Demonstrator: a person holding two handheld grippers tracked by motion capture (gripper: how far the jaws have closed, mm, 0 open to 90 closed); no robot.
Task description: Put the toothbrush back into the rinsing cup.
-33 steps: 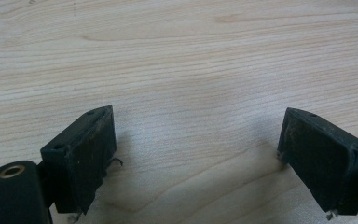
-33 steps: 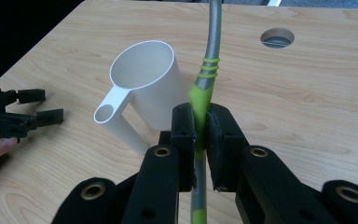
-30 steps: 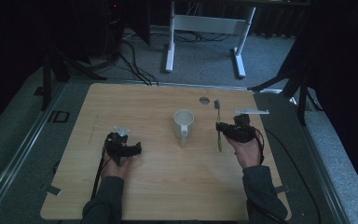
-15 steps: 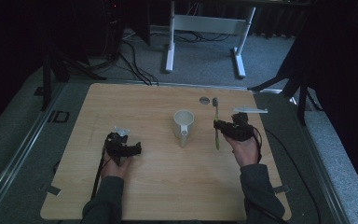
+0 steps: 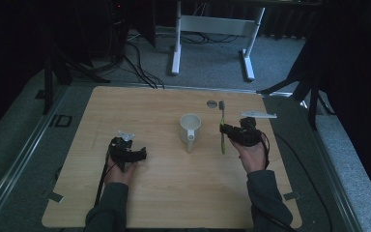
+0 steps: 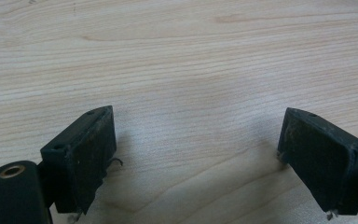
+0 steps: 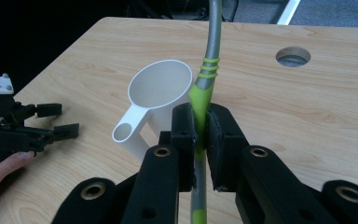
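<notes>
Toothbrush pinched mid-handle in right gripper, lifted just right of white cup on wooden table, bristle end pointing away from person. Light, stiff, slim; smooth plastic likely to swivel betw. pads, so grip best kept on green rubbery section nr. middle. Jaws pressed tight on handle, no gap. Left gripper resting low over bare tabletop well left of cup, jaws spread wide, holding nothing.
</notes>
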